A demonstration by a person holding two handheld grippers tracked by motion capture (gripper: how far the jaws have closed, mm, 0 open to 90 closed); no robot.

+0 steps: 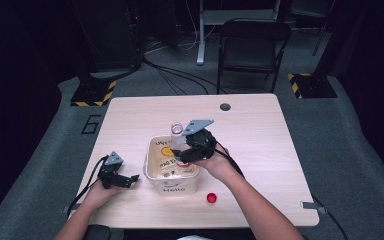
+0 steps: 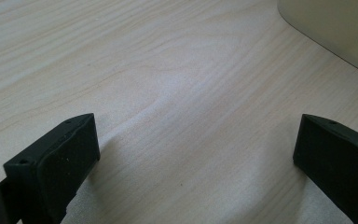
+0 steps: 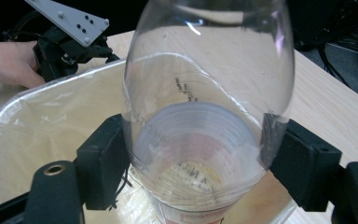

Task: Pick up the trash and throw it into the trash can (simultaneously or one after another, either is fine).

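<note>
A clear plastic bottle [image 1: 177, 131] without a cap is tilted over a white bin [image 1: 172, 189] lined with a thin plastic bag. My right gripper [image 1: 186, 153] is shut on its body, and the neck points up and away. In the right gripper view both pads press the sides of the bottle [image 3: 209, 93], whose lower end hangs inside the bin [image 3: 9, 112]. My left gripper [image 1: 130, 179] rests on the table left of the bin. Its jaws stand wide open on bare wood in the left gripper view [image 2: 196, 140], with a corner of the bin [image 2: 335, 28] beyond.
A red bottle cap [image 1: 211, 198] lies on the table just right of the bin's front. A grey cable hole [image 1: 225, 107] sits near the table's far edge. A folding chair [image 1: 252, 45] stands behind the table.
</note>
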